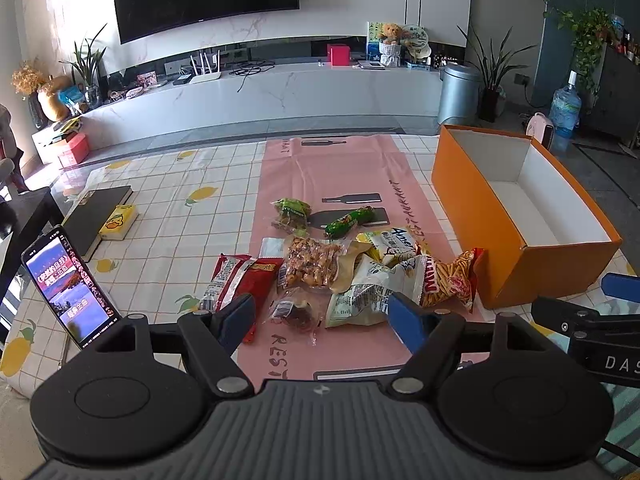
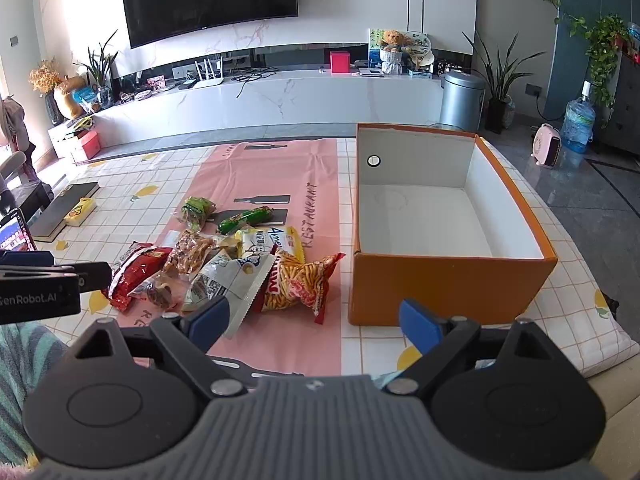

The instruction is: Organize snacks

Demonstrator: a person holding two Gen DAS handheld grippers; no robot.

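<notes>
Several snack packs lie in a pile on the pink mat (image 1: 332, 168): a red pack (image 1: 236, 276), a clear nut pack (image 1: 312, 264), a white bag (image 1: 372, 292), a stick-snack bag (image 1: 448, 280) and two green packs (image 1: 348, 220). An empty orange box (image 1: 520, 208) stands to the right, open side up; it also shows in the right wrist view (image 2: 448, 280). My left gripper (image 1: 322, 316) is open just in front of the pile. My right gripper (image 2: 316, 318) is open near the table's front edge, between the stick-snack bag (image 2: 300, 280) and the box.
A phone (image 1: 70, 284) stands propped at the left. A black book (image 1: 96, 216) and a yellow tissue pack (image 1: 118, 222) lie at the far left. A checked cloth (image 1: 192, 216) covers the table. A TV console runs along the back wall.
</notes>
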